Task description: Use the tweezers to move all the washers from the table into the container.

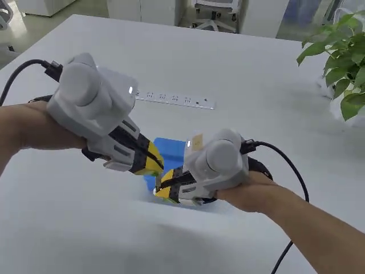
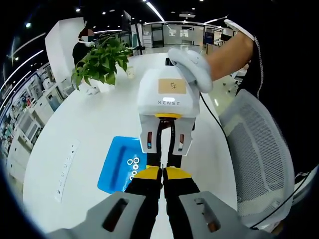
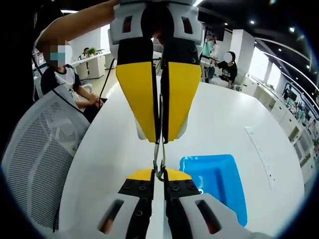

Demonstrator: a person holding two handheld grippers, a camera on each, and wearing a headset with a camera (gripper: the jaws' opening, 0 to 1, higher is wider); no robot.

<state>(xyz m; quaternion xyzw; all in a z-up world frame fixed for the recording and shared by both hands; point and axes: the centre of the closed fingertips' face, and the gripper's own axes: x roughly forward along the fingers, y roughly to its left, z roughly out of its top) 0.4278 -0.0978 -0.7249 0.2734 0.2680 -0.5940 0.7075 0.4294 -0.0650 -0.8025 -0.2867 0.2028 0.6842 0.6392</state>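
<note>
We clamp the tweezers (image 3: 159, 149) between left gripper (image 2: 162, 172) and right gripper (image 3: 159, 174), tips meeting, near the tray (image 3: 219, 174) holding washers (image 2: 133, 163).

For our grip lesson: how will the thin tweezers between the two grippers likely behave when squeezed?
The tweezers look thin and narrow, so probably light and springy, flexing shut under pressure. Their bare shiny metal may slip or twist between the jaws.

2 grey grippers (image 1: 156, 165) (image 1: 161, 190), yellow jaws, black cables (image 1: 288, 166)
</note>
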